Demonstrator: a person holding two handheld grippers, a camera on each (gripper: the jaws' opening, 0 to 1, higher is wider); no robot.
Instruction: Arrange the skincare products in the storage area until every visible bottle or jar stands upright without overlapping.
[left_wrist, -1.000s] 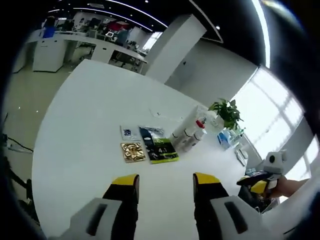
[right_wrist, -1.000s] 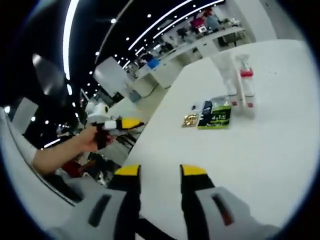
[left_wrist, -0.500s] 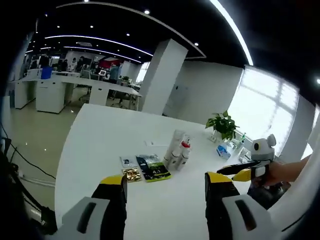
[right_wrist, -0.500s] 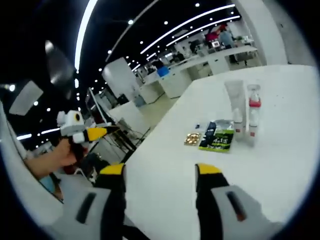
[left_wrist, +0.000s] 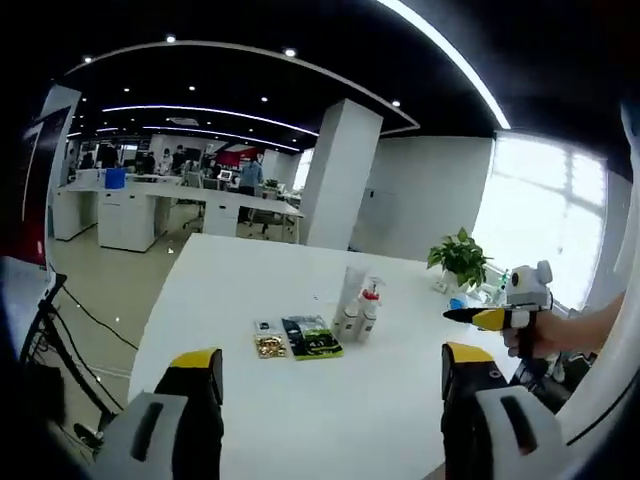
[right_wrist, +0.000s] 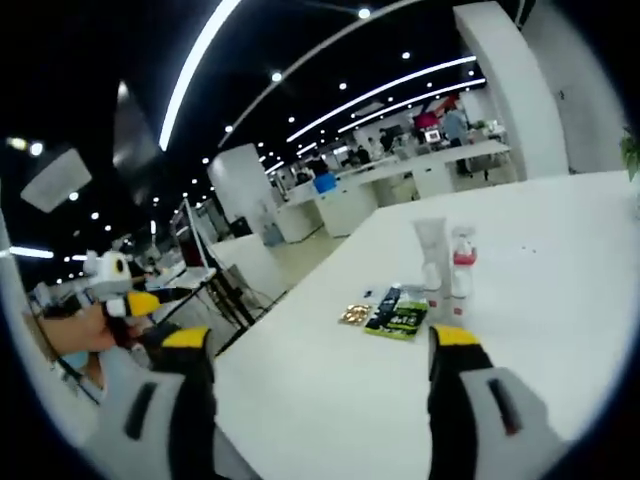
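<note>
Both the left gripper (left_wrist: 320, 375) and right gripper (right_wrist: 320, 350) hang wide-fingered and empty, well back from the bottles (left_wrist: 356, 305) standing on the table (left_wrist: 230, 290), apparently sizing them up.

Near tabletop: the white table (left_wrist: 300, 400) lies bare ahead of you toward 12 o'clock.
Obstacles: upright bottles (left_wrist: 356, 305) cluster with flat sachets (left_wrist: 298, 338) touching at their 9 o'clock.
Flank: potted plant (left_wrist: 460, 262) stands well apart at 2 o'clock.

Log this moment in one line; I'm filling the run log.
left gripper: open, empty | right gripper: open, empty | white tube and red-collared clear bottle: upright on white table | green-black flat packet: lying flat
</note>
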